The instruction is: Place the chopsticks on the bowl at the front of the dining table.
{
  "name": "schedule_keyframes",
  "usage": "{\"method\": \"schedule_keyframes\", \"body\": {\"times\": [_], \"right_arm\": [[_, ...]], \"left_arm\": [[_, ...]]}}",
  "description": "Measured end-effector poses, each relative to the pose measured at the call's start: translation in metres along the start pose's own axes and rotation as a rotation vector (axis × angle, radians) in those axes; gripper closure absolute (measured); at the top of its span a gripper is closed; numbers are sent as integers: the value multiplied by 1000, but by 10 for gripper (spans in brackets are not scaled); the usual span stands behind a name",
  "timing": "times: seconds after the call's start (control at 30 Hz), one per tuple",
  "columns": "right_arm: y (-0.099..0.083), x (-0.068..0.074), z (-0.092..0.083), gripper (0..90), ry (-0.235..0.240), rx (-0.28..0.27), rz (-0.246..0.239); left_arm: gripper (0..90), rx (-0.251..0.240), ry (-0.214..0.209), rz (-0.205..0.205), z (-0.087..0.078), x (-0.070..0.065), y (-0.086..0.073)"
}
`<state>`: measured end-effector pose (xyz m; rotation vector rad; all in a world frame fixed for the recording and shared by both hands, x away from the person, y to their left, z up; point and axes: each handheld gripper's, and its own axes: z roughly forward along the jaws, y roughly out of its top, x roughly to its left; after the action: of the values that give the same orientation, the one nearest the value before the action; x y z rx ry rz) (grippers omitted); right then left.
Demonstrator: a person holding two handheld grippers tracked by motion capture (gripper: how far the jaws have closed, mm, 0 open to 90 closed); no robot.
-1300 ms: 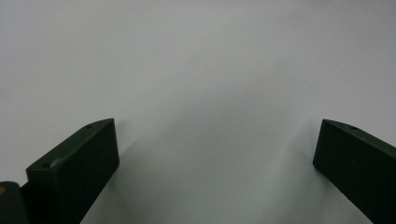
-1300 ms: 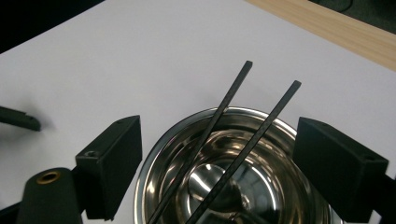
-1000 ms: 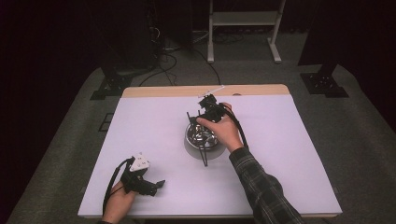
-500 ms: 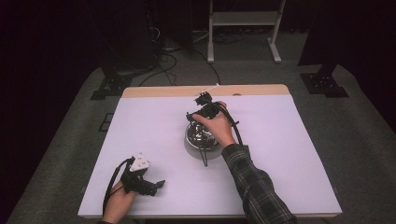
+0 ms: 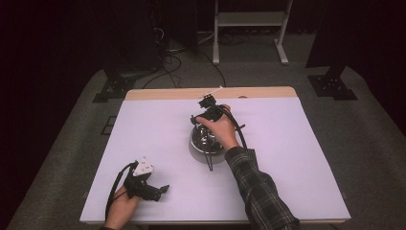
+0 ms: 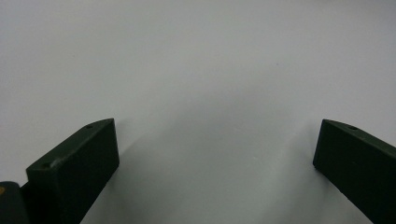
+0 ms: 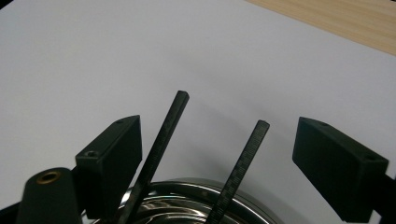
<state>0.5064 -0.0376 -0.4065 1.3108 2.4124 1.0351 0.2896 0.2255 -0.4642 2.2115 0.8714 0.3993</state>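
A shiny metal bowl (image 5: 203, 142) sits mid-table on the white tabletop (image 5: 297, 158). Thin black sticks lean in it, and one black stick (image 5: 210, 163) pokes out over its near rim. My right gripper (image 5: 202, 116) hangs over the bowl's far side. In the right gripper view it (image 7: 213, 125) is open, with two marked black sticks (image 7: 163, 135) rising between the jaws without touching them, above the bowl rim (image 7: 187, 186). At the front left my left gripper (image 5: 162, 189) rests low, and in its own view it (image 6: 218, 125) is open over bare tabletop.
A wooden strip (image 5: 167, 93) runs along the table's far edge. Behind the table are a white stand frame (image 5: 249, 28), floor cables (image 5: 167, 52) and dark stand feet (image 5: 112, 88). Wide bare tabletop lies left and right of the bowl.
My right hand and gripper have shifted slightly left and toward the far rim of the bowl. The left gripper has stayed where it was.
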Motion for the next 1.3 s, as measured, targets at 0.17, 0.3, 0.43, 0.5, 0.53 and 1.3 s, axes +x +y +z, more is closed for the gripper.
{"method": "schedule_keyframes", "body": {"times": [0.17, 0.3, 0.43, 0.5, 0.53, 1.3], "right_arm": [[0, -3, 0, 148, -8, 5, 2], [-1, -5, 0, 148, -13, 9, 5], [-1, -8, -1, 149, -23, 12, 5], [-1, -9, -2, 149, -27, 14, 9], [-1, -10, -2, 148, -31, 16, 8], [-3, -24, -14, 149, -64, 10, 23]], "left_arm": [[0, 0, 0, 0, 0, 0, 0], [0, 0, 0, 0, 0, 0, 0], [0, 1, 0, 0, 0, 0, 0], [0, 1, 0, 0, 0, 0, 0], [0, 1, 0, 0, 0, 0, 0], [0, 2, 1, 2, 0, 0, 0]]}}
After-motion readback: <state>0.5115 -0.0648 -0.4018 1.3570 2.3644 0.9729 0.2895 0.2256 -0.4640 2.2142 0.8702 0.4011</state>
